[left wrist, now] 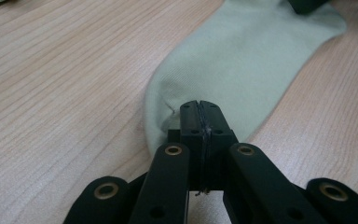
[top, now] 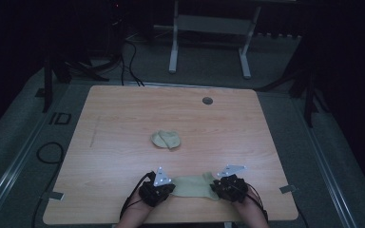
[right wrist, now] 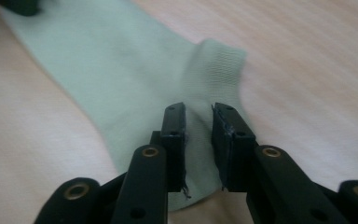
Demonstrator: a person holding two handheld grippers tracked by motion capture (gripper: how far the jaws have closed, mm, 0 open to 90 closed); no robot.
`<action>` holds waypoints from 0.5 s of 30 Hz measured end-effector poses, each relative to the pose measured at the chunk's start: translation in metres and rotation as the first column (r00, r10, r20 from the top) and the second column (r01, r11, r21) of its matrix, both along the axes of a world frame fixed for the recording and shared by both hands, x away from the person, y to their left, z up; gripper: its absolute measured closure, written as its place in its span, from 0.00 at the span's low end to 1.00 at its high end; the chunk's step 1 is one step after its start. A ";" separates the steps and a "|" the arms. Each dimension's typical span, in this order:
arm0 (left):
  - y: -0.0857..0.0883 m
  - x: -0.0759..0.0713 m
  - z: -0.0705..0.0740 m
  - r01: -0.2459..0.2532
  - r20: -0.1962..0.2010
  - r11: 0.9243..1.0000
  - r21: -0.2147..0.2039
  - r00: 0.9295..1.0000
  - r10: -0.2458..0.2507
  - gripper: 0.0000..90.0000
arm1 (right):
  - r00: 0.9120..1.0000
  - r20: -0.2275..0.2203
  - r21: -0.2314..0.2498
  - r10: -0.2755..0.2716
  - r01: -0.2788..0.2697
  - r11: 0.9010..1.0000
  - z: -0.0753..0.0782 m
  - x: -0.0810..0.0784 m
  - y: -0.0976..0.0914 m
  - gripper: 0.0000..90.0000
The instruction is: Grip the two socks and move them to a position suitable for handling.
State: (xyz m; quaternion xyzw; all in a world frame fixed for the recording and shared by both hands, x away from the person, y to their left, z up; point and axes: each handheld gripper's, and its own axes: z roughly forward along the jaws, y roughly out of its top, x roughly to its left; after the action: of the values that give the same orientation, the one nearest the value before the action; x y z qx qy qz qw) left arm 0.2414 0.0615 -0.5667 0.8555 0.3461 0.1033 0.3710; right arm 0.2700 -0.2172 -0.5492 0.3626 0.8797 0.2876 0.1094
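Observation:
A pale green sock [top: 192,186] lies flat near the table's front edge, stretched between my two grippers. My left gripper [top: 158,190] sits at its left end. In the left gripper view its jaws [left wrist: 199,105] are pressed together on the rounded end of the sock [left wrist: 242,60], where the cloth puckers slightly. My right gripper [top: 228,188] is at the sock's right end. In the right gripper view the jaws [right wrist: 199,110] stand a little apart over the ribbed cuff end of the sock [right wrist: 121,70], which lies flat under them.
A second pale green sock [top: 166,139] lies crumpled in the middle of the wooden table [top: 123,114]. A round grommet hole [top: 207,100] is near the far edge. Cables and a white frame stand on the floor beyond.

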 end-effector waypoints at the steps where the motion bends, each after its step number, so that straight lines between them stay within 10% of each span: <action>1: 0.000 0.000 0.000 -0.001 0.003 1.000 0.001 1.000 0.001 0.99 | 1.000 -0.002 -0.006 -0.009 0.009 1.000 0.001 0.003 -0.001 0.83; 15: -0.001 0.001 -0.002 0.015 -0.006 1.000 -0.027 1.000 -0.015 0.99 | 1.000 0.008 0.014 -0.021 0.021 1.000 -0.001 -0.006 -0.006 0.82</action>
State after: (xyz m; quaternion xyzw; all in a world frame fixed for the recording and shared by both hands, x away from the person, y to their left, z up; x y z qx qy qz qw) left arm 0.2424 0.0603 -0.5683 0.8534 0.3423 0.0931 0.3820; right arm 0.2642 -0.2232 -0.5504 0.3713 0.8734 0.2939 0.1136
